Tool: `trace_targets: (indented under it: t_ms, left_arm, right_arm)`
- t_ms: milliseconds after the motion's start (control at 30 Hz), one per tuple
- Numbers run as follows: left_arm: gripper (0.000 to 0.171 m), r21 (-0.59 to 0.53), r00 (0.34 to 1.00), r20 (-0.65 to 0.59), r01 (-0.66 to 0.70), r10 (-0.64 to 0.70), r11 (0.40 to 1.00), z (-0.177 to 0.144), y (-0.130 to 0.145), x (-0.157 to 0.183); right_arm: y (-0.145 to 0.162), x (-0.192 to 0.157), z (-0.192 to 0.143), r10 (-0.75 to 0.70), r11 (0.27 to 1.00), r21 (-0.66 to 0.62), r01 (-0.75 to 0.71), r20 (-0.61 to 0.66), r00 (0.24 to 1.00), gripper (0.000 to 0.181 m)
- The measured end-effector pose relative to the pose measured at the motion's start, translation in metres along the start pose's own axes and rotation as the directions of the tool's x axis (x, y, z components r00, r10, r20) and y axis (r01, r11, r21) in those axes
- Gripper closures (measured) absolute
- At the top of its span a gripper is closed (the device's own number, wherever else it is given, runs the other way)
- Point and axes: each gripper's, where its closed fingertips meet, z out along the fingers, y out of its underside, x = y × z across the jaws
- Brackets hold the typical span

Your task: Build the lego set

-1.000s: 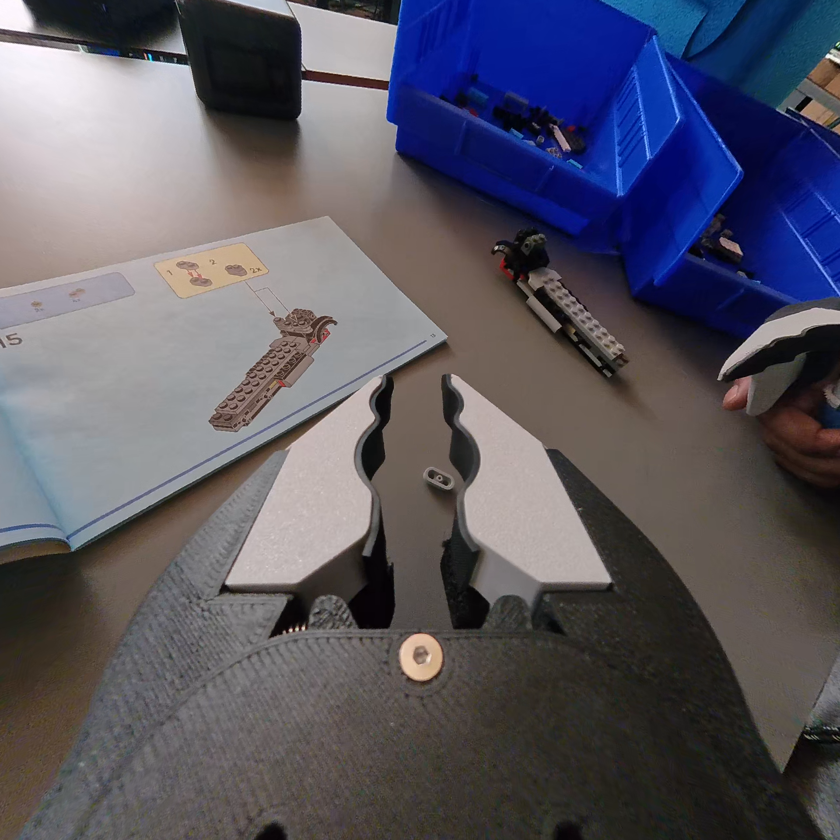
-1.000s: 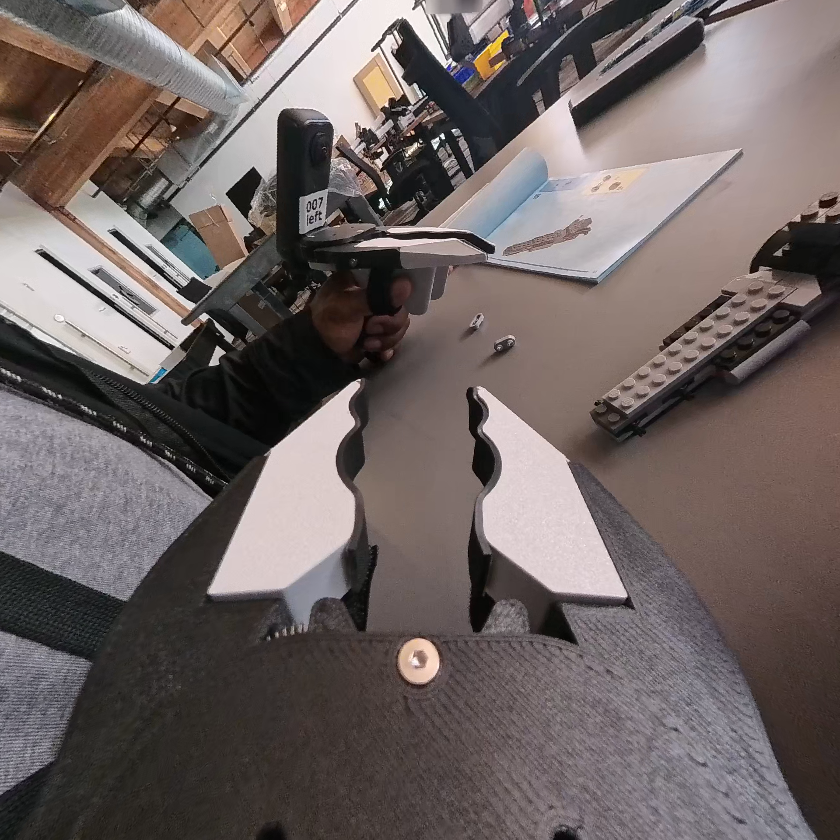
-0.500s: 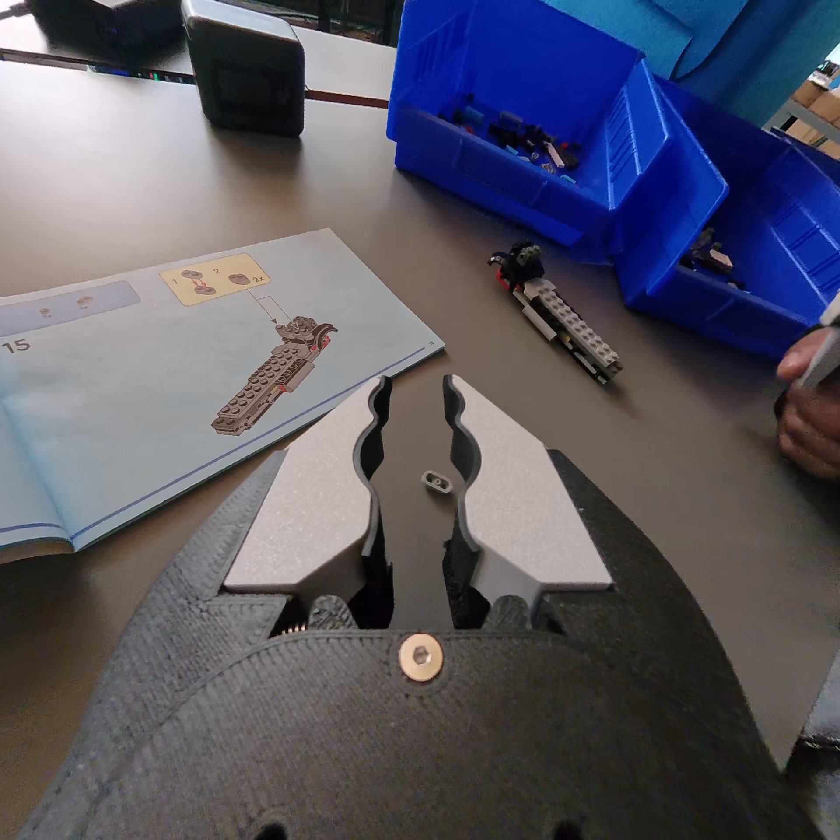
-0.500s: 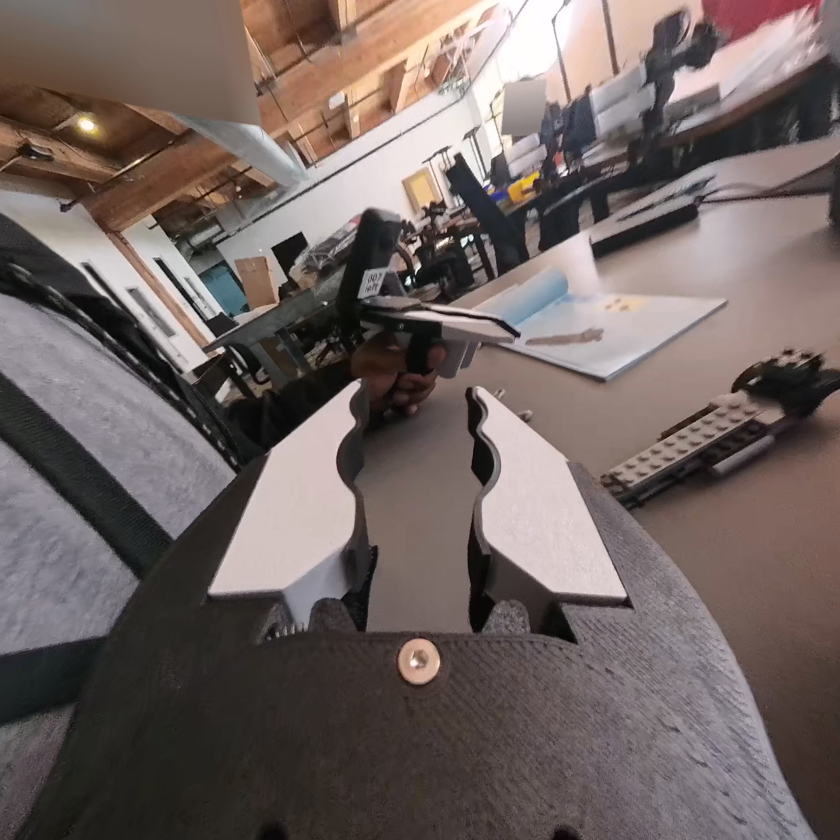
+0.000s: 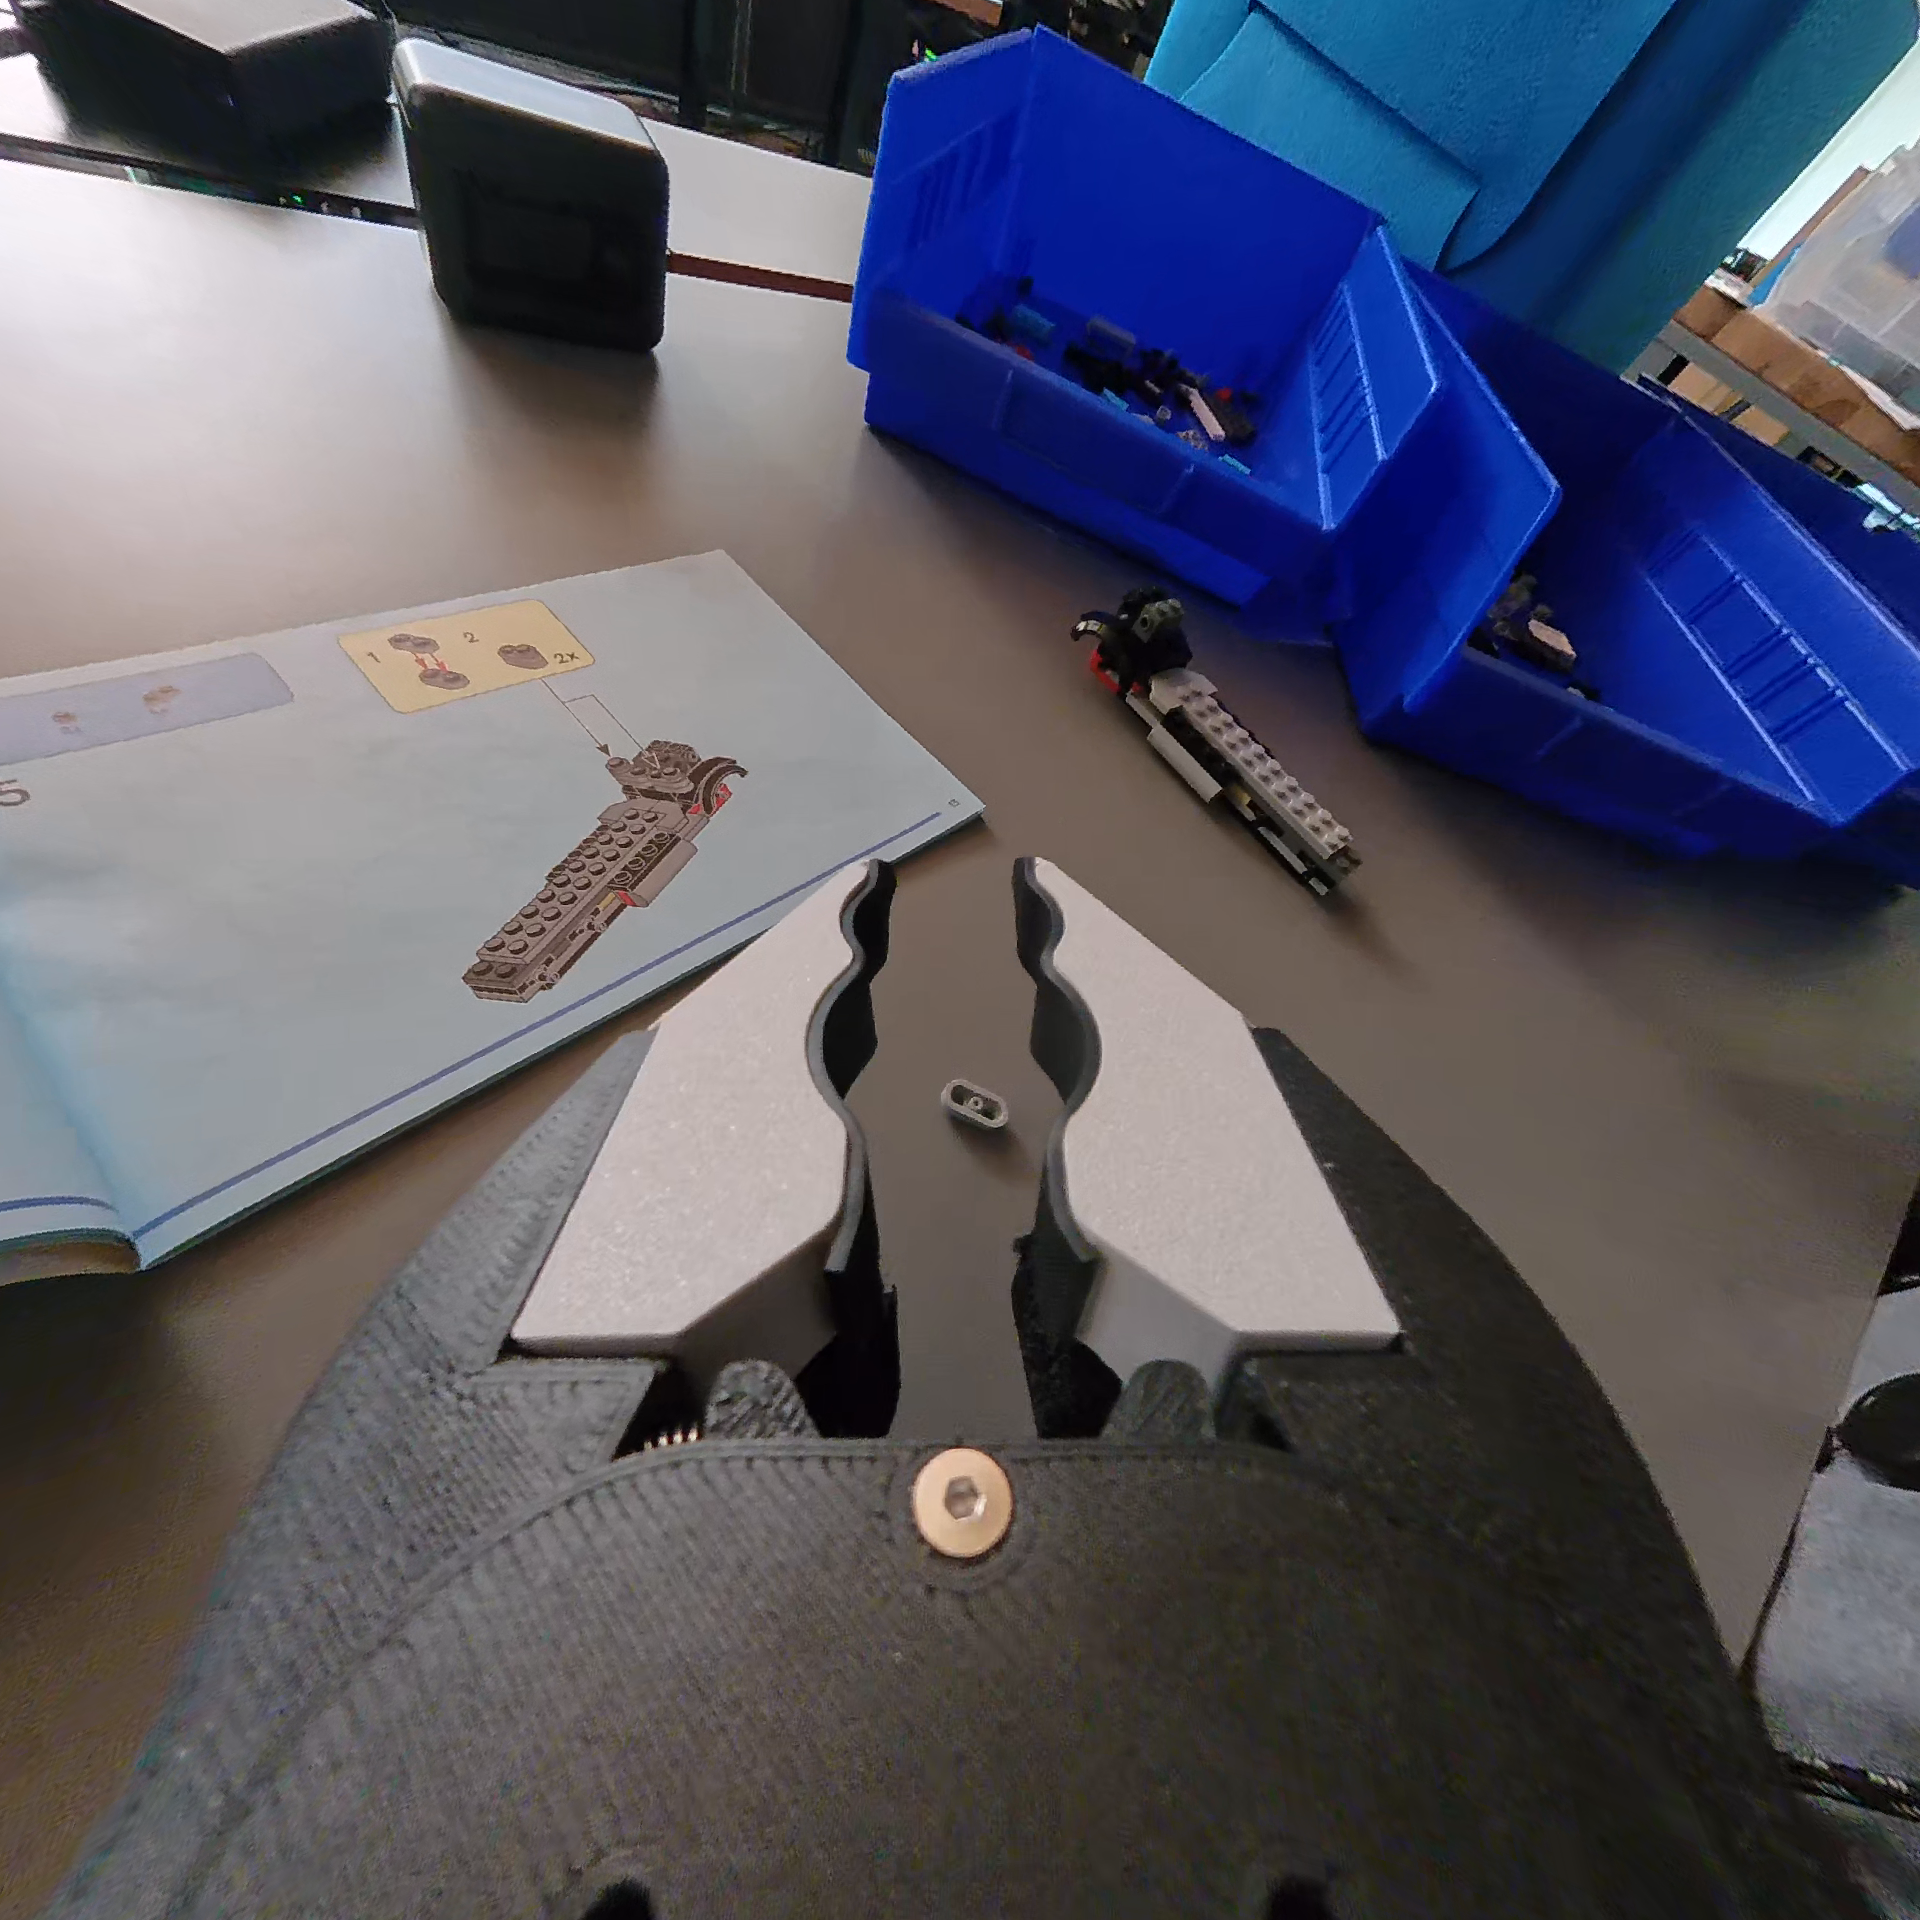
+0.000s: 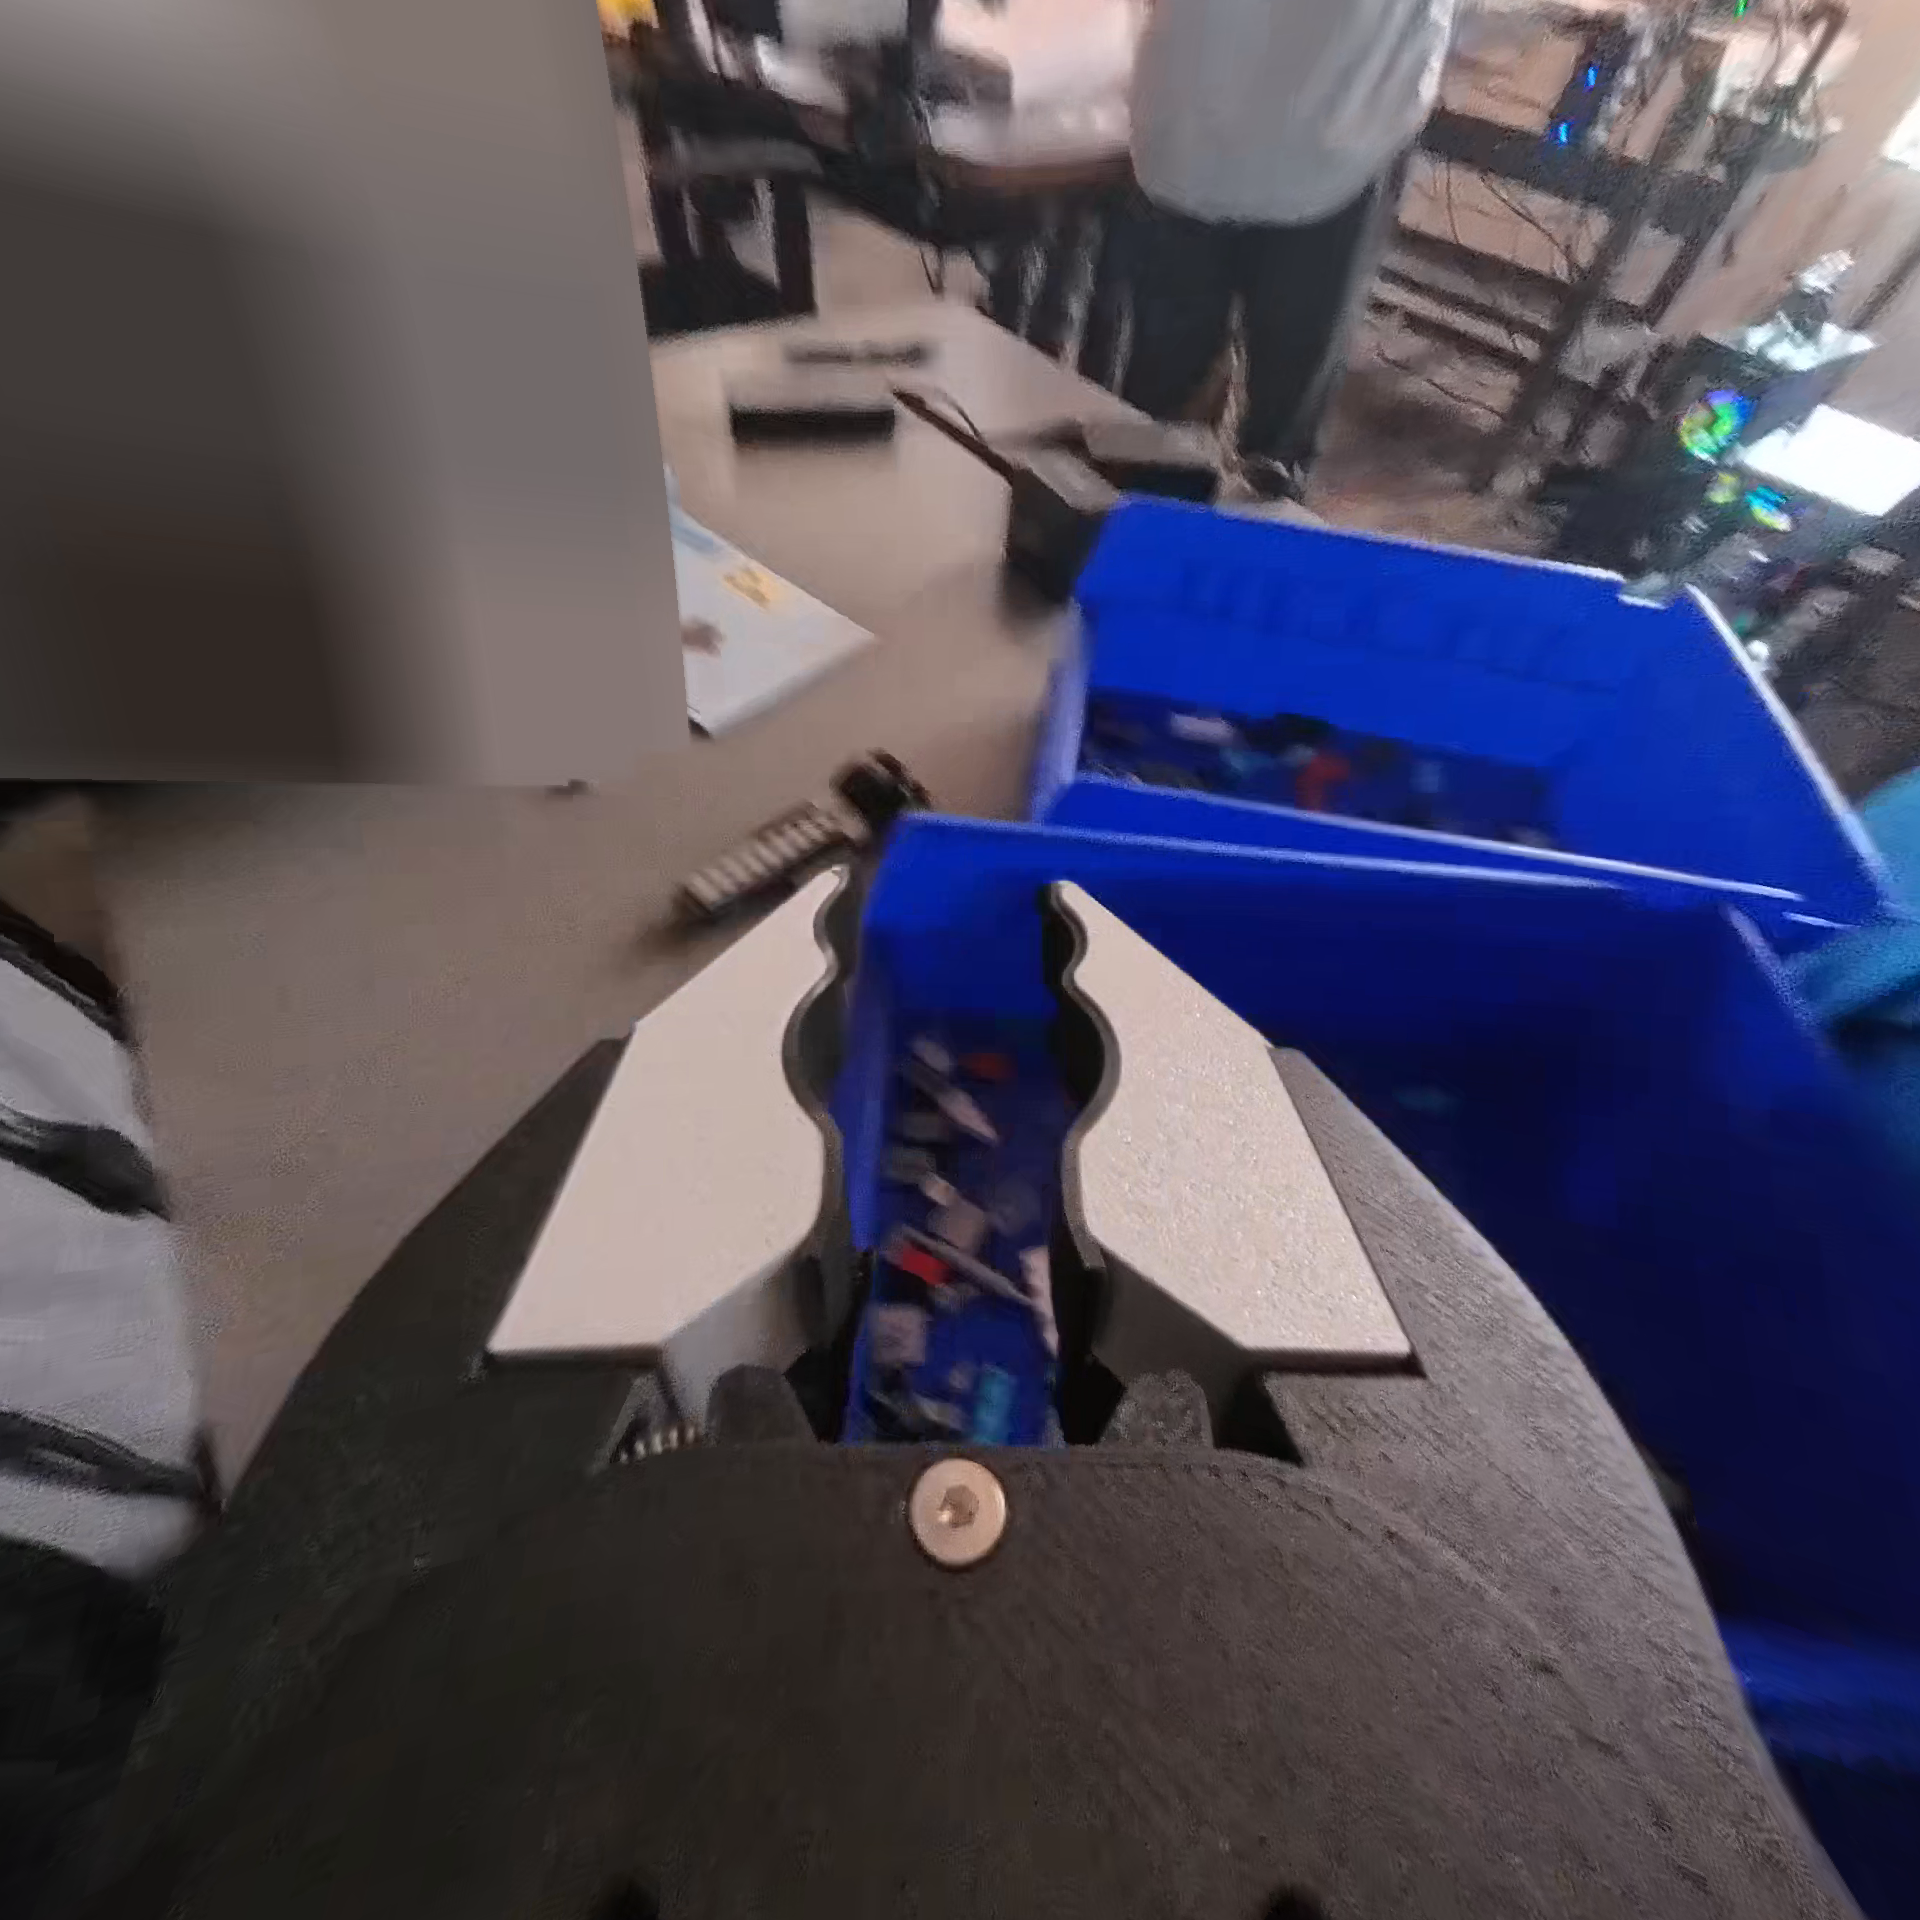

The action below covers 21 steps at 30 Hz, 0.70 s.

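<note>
With jaws parted and empty, the left gripper [image 5: 954,883] hovers over a small grey piece [image 5: 975,1102] beside the open instruction booklet [image 5: 312,883], the half-built lego model [image 5: 1216,743] lying near two blue bins [image 5: 1122,312], while the right gripper [image 6: 943,904], likewise open, hangs above the nearer bin [image 6: 1455,1091].

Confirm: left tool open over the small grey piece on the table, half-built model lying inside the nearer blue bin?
Not quite. The half-built model lies on the table, outside and in front of the blue bins, as the left wrist view shows. The rest holds: the left tool is open over the small grey piece.
</note>
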Motion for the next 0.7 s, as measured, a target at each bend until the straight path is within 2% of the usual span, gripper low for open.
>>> trace_targets:
  t_ms: [100,200,300,433,567,700]
  left_arm:
    - [0.146,0.005,1.000,-0.008,0.007,-0.007,1.000,-0.001,-0.001,0.000]
    - [0.146,0.013,1.000,-0.015,0.009,-0.009,1.000,-0.002,-0.002,0.001]
    - [0.147,0.024,1.000,-0.019,0.010,-0.010,1.000,-0.003,-0.003,0.001]
    - [0.146,0.036,1.000,-0.020,0.010,-0.009,0.999,-0.005,-0.004,0.001]
    - [0.147,0.058,1.000,-0.016,0.015,-0.014,0.998,-0.009,-0.006,0.001]
    - [0.147,0.064,0.999,-0.027,0.034,-0.032,0.997,-0.010,-0.006,0.000]
  right_arm:
    - [0.022,0.023,0.010,-0.054,0.985,-0.164,0.059,0.035,0.998,0.149]
    - [0.046,0.028,0.033,-0.062,0.943,-0.314,0.111,0.163,0.985,0.154]
    - [0.070,0.027,0.057,-0.080,0.881,-0.424,0.210,0.304,0.949,0.159]
    - [0.106,0.036,0.083,-0.063,0.775,-0.557,0.298,0.401,0.914,0.161]
    - [0.131,0.034,0.092,-0.053,0.691,-0.624,0.366,0.461,0.886,0.165]
    - [0.135,0.034,0.099,-0.078,0.683,-0.618,0.389,0.468,0.880,0.166]
